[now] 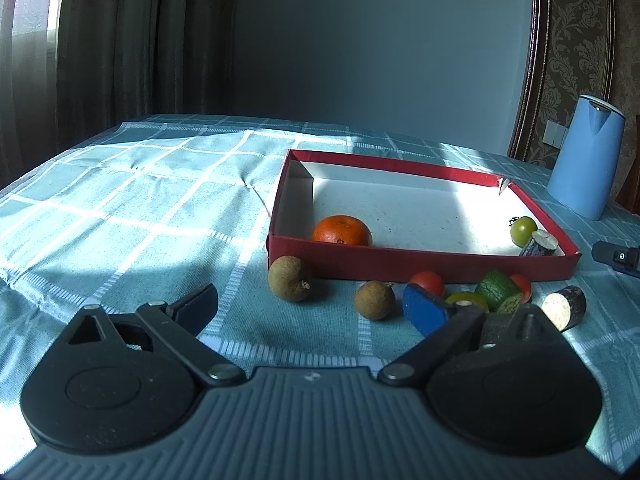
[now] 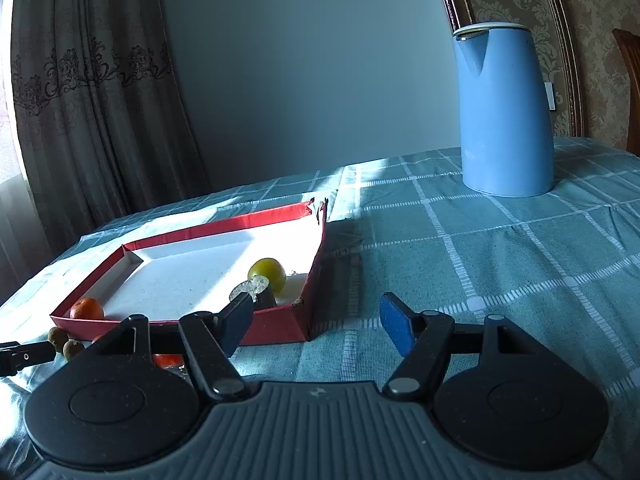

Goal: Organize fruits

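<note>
Nearest, both grippers hang released over the bench (image 1: pixel 120 208), the left fingers (image 1: pixel 424 312) and the right fingers (image 2: pixel 394 328) spread with nothing between. Just beyond the left pair lie two brown fruits (image 1: pixel 290 284), tomatoes (image 1: pixel 427 283) and cut pieces. Farther off, the red box (image 1: pixel 400 268) holds an orange (image 1: pixel 341 230), a green fruit (image 1: pixel 523 230) and a stub. A blue jug (image 2: pixel 504 112) stands behind.

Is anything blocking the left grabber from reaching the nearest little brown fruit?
Nothing visible. The left gripper is open, and only bare tablecloth lies between it and the brown fruit. The red box sits behind the fruit.
</note>
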Motion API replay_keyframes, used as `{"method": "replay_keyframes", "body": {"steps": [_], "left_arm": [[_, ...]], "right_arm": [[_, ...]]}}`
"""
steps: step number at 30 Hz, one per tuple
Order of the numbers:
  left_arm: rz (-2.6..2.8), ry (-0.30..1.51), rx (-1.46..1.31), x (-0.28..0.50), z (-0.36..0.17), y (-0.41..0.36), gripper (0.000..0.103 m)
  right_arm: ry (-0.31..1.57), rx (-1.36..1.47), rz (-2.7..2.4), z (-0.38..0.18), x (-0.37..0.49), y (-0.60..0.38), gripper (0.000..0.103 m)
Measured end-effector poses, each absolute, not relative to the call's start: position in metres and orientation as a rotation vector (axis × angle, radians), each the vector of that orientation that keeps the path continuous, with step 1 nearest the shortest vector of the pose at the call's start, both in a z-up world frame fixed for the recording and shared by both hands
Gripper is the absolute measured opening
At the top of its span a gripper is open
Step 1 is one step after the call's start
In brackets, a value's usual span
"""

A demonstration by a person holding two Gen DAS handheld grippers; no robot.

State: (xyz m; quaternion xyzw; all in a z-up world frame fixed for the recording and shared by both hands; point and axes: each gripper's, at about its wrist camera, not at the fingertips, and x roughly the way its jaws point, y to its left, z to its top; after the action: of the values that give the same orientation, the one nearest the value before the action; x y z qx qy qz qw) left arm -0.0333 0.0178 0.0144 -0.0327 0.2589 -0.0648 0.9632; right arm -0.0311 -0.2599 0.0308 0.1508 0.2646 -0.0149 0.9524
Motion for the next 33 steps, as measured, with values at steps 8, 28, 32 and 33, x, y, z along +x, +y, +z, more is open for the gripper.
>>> {"method": "replay_keyframes", "body": {"steps": [8, 28, 32, 33], "left_arm": [[-0.285, 0.492, 0.03, -0.053, 0.023, -0.024, 0.089], [-0.33, 0.631, 0.095, -0.022, 0.005, -0.075, 0.03], [-0.329, 0.626, 0.086, -0.023, 0.006, -0.073, 0.029], [-0.329, 0.626, 0.081, -0.024, 0.006, -0.072, 0.029]], "right_arm": [[0.535, 0.305, -0.01, 0.031, -0.031, -0.258, 0.07], [0.525, 0.312, -0.007, 0.032, -0.033, -0.257, 0.075], [0.513, 0.32, -0.016, 0.033, -0.036, -0.258, 0.075], [0.5, 0.324, -0.013, 0.035, -0.039, -0.259, 0.075]]}}
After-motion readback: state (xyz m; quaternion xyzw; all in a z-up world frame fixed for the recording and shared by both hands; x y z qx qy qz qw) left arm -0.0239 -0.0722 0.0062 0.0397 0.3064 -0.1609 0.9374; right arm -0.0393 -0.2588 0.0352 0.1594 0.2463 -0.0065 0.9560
